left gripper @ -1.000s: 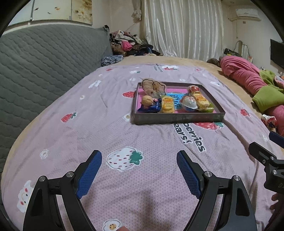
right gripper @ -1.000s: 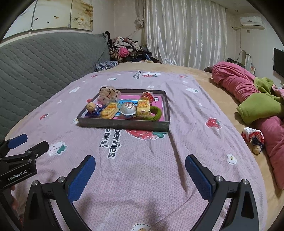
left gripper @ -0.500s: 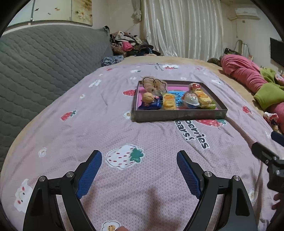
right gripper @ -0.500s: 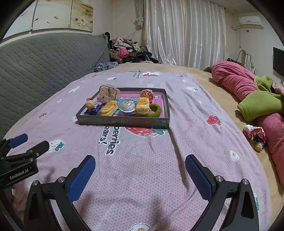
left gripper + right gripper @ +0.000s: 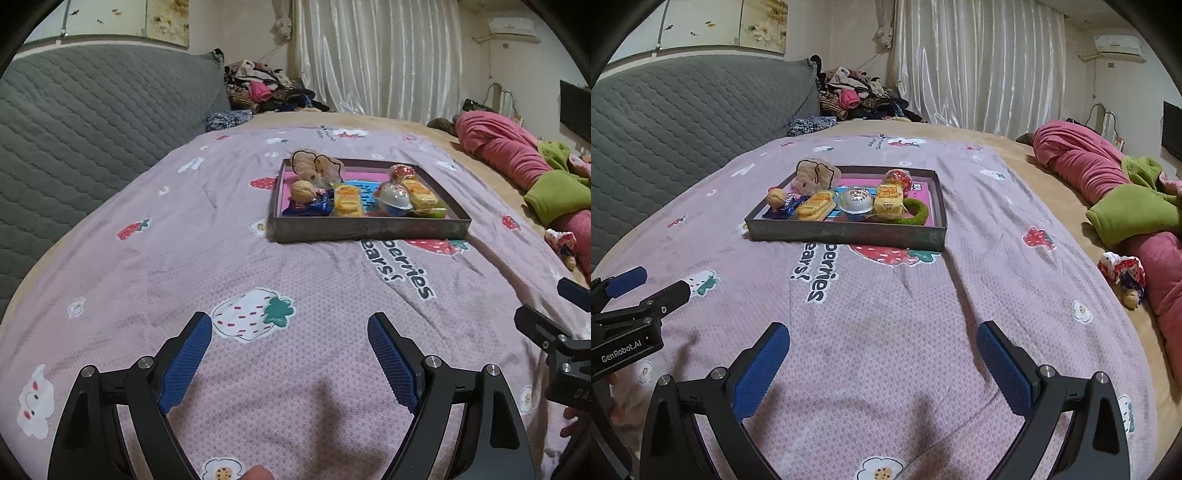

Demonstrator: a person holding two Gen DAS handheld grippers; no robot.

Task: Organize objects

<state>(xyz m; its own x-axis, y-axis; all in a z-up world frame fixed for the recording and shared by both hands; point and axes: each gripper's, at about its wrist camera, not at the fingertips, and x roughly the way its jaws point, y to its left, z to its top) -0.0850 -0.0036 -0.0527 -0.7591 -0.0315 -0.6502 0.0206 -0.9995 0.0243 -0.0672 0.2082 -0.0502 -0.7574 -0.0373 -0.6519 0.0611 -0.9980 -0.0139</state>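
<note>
Both the left hand-held gripper (image 5: 290, 354) and right hand-held gripper (image 5: 882, 363) hang released and empty over the bed (image 5: 886, 302), well short of the snack-filled tray (image 5: 846, 232) lying on it

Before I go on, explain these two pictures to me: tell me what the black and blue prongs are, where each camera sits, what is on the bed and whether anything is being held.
There is no robot here. A person holds a hand tool in each hand, and each tool has two fingers with blue pads. A wide-angle camera on each tool looks out along its fingers.

One picture comes from the left gripper, the other from the right gripper. Each also catches the other tool at its edge.

Both look over a bed with a pink strawberry-print blanket. On it sits a shallow tray holding wrapped snacks, a walnut, a silver ball, a green hair tie and a small plush toy.

Both pairs of fingers stand wide open and hold nothing.
</note>
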